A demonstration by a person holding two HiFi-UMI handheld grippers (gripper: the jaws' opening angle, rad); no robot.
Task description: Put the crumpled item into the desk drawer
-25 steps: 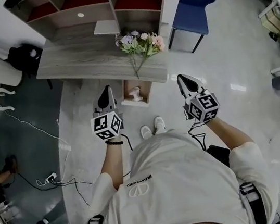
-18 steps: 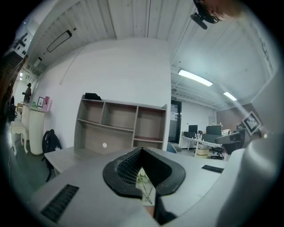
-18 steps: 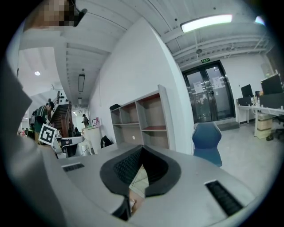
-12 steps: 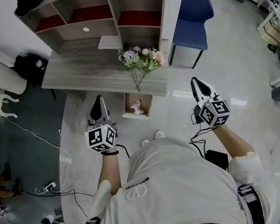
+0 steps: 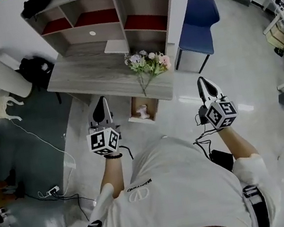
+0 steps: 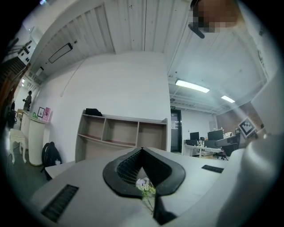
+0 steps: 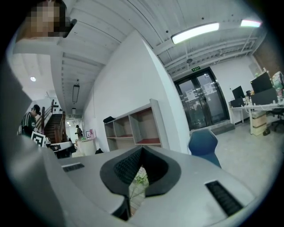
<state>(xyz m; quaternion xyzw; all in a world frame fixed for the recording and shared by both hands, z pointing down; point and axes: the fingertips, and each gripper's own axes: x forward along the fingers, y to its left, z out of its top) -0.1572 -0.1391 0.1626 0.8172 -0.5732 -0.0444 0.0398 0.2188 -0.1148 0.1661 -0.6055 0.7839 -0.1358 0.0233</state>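
Note:
The wooden desk (image 5: 98, 72) stands in front of me in the head view, its small drawer (image 5: 137, 117) pulled open under the front edge. A pale crumpled item (image 5: 143, 111) lies inside the drawer. My left gripper (image 5: 101, 100) hangs left of the drawer, shut and empty, its tips meeting in the left gripper view (image 6: 142, 150). My right gripper (image 5: 202, 81) is held well right of the drawer, over the floor, also shut with nothing in it (image 7: 142, 150). Neither gripper touches the desk or drawer.
A bunch of flowers (image 5: 147, 63) lies on the desk's right end, above the drawer. A shelf unit (image 5: 110, 14) stands behind the desk and a blue chair (image 5: 196, 19) to its right. A black bag (image 5: 36, 69), a white bin (image 5: 3, 79) and floor cables (image 5: 46, 147) lie left.
The person has stepped back from the desk. Both grippers have drawn away from the drawer and spread wider apart. The shoes have dropped out of sight under the body.

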